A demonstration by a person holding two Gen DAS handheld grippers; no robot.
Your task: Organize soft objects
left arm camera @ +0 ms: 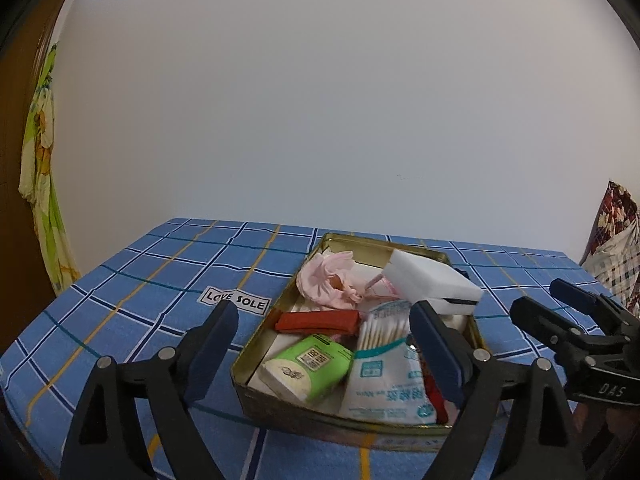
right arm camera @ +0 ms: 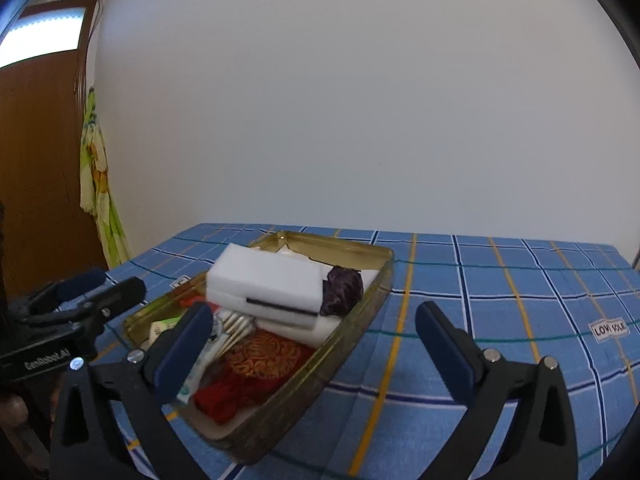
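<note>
Soft stuff sits packed in the gold tin (left arm camera: 280, 318) on the blue checked cloth (left arm camera: 160, 280), w/ my two grippers spread apart and empty in front of it.

My left gripper (left arm camera: 324, 344) is released, jaws wide, nothing btwn the pads; its right finger overlaps the tin's near right corner in view, the left finger is over the cloth. Just past it: green tissue pack (left arm camera: 308, 368) at the near end, bag of cotton swabs (left arm camera: 384, 364) beside it on the right, red flat piece (left arm camera: 316, 322) behind, pink fabric bundle (left arm camera: 332, 282) further back, white sponge block (left arm camera: 432, 282) propped on the far right rim.

My right gripper (right arm camera: 316, 344) is also let go, jaws at full spread, holding nothing; left finger is in front of the tin's near end, right finger over bare cloth. From that side: orange-red patterned cloth (right arm camera: 264, 354) nearest, dark maroon wad (right arm camera: 344, 290) next to the sponge block. A "LOVE SOLE" label (left arm camera: 236, 300) is on the cloth left of the tin.
</note>
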